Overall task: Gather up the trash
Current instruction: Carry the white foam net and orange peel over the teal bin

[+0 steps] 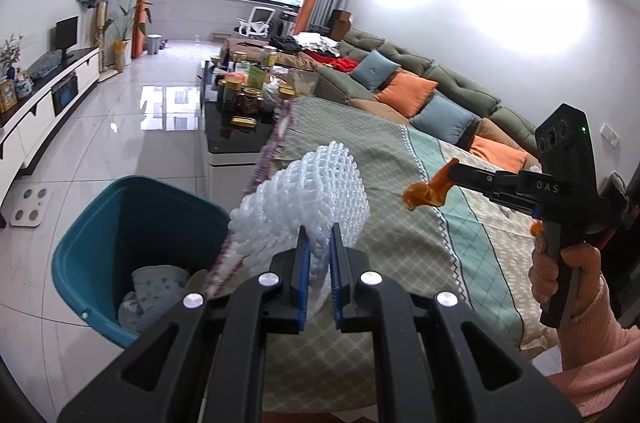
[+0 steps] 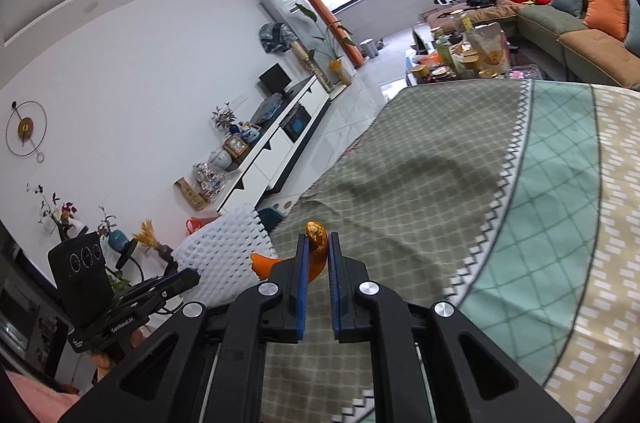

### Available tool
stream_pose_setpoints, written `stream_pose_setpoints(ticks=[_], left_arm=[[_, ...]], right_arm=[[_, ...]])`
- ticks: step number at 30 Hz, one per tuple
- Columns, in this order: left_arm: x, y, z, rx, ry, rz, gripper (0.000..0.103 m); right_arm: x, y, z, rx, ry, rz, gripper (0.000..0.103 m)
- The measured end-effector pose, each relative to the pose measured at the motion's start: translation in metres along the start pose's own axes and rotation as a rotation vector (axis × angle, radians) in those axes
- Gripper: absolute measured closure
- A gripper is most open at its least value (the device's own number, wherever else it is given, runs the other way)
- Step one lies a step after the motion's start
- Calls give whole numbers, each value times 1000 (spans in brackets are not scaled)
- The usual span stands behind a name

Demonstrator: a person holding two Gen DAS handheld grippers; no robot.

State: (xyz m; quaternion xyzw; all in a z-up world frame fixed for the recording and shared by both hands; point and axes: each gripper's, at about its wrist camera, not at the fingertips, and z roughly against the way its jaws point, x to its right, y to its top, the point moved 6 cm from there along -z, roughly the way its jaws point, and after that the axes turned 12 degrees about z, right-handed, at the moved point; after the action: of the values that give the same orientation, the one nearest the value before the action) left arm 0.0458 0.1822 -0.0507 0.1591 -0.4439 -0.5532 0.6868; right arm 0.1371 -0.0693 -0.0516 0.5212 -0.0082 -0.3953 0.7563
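My left gripper (image 1: 319, 237) is shut on a white foam fruit net (image 1: 308, 195), which hangs above the left edge of a table under a patterned cloth (image 1: 400, 223). Below it to the left stands a teal trash bin (image 1: 132, 223) with crumpled paper inside. My right gripper (image 2: 318, 243) is shut on a piece of orange peel (image 2: 316, 251) above the cloth (image 2: 440, 183). The left wrist view shows that gripper (image 1: 448, 179) at the right, with the peel (image 1: 424, 191) dangling from its tip. The foam net (image 2: 224, 251) and the left gripper's body (image 2: 132, 299) appear at lower left in the right wrist view.
A black glass coffee table (image 1: 236, 127) crowded with jars and food packs stands beyond the cloth-covered table. A green sofa (image 1: 420, 75) with orange and blue cushions runs along the right wall. A white TV cabinet (image 1: 44, 103) lines the left wall. A white scale (image 1: 30, 207) lies on the tiled floor.
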Motion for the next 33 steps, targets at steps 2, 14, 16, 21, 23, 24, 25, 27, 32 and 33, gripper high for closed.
stream_pose_setpoints(ticks=[2,14,16,21,23,24,25,27,32,33], left_arm=[[-6,2,4,11,11,10,93],[-42,8,23,52,75,74,93],[-47,9,25,55,87,83,93],[-58,9,27,62,108,101,93],[-63,9,28,63,119,109,93],[-67,9,28,64,124,112,93],[-68,7,28,65,129,117,93],[-73,7,30,64,137,127,93],[-81,8,31,63,156,143,93],[-82,8,31,64,159,144,93]], right_arm=[[-7,3,-6,-5,11,12,94],[-40,11,-42,-43,73,64,94],[-46,13,-47,-48,81,75,94],[-58,17,-62,-64,97,94,94],[-63,17,-67,-71,101,99,94],[-65,17,-70,-73,102,100,94],[-67,18,-73,-77,105,104,94],[-72,19,-79,-82,108,108,94],[-82,20,-91,-98,122,126,94],[-83,19,-92,-100,124,128,94]])
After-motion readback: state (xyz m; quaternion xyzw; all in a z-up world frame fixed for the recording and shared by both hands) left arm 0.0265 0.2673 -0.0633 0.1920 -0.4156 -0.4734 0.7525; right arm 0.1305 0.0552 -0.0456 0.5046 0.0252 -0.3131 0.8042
